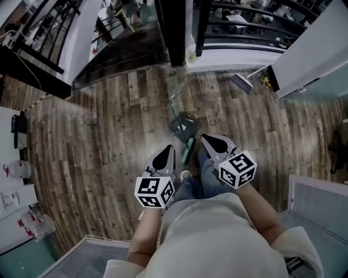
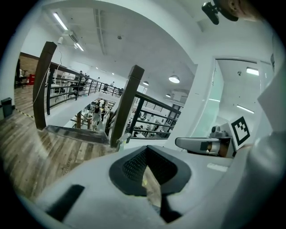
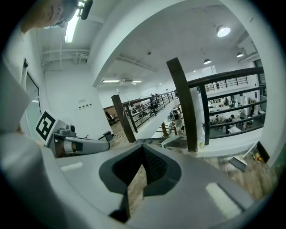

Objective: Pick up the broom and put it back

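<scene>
A dark grey long-handled dustpan [image 1: 182, 127] lies on the wooden floor just ahead of me, with a green-handled brush [image 1: 188, 151] beside it. A second sweeping tool with a flat blue-grey head [image 1: 242, 82] [image 3: 238, 163] rests by the white wall at the back right. My left gripper [image 1: 166, 154] [image 2: 145, 151] hangs shut and empty above the floor, left of the green brush. My right gripper [image 1: 210, 142] [image 3: 143, 148] is also shut and empty, just right of it. Each gripper shows in the other's view: the right gripper [image 2: 201, 144] and the left gripper [image 3: 80, 145].
A dark post [image 1: 175, 32] and black railing [image 1: 250, 16] stand ahead above a lower floor. A white wall [image 1: 310, 59] closes the right side. White shelves with small items [image 1: 19, 179] line the left. Metal grilles [image 1: 321, 206] lie near my feet.
</scene>
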### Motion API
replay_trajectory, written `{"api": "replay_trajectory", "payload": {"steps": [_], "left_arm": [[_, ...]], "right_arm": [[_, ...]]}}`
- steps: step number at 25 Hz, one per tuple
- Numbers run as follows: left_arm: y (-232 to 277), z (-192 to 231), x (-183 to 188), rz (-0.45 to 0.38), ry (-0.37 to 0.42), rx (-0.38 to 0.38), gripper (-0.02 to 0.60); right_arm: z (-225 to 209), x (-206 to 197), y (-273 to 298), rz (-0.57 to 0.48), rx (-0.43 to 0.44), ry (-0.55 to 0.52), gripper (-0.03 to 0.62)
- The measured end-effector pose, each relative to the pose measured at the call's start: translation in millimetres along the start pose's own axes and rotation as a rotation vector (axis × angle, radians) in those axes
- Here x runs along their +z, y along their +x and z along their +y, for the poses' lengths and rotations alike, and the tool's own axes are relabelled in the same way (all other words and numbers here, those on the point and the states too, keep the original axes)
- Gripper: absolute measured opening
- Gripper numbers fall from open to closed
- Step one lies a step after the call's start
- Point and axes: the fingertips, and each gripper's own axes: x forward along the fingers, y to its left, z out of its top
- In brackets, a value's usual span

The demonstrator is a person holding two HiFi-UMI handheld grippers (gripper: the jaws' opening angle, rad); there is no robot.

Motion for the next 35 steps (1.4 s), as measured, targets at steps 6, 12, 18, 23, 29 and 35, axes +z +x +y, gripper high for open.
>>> {"api": "replay_trajectory", "payload": {"steps": [6,12,18,23,29,35], "left_arm": [[17,20,0,-0.031,-0.047,0.084,0.006],[27,42,-10,-0.032,-0.084,0.157,0.006],[43,58,-24,-0.030,-0.103,0.224,0.005],[55,70,-34,-0.028,-0.110,0.252,0.005],[69,85,-41,-0.025,-0.134,0.283,0.006],[80,101,-51,-0.022,-0.159,0.306,0.006]], "right_arm": [[-12,0,34,0.047,0.072,-0.041,0.008],[-28,-6,66,0.087,0.082,-0.064,0.015],[-52,-17,97,0.122,0.086,-0.058,0.048],[-66,-31,120,0.149,0.096,-0.062,0.095],[-79,-42,151,0.180,0.116,-0.077,0.121],[-88,-60,179,0.220,0.124,-0.100,0.138]]}}
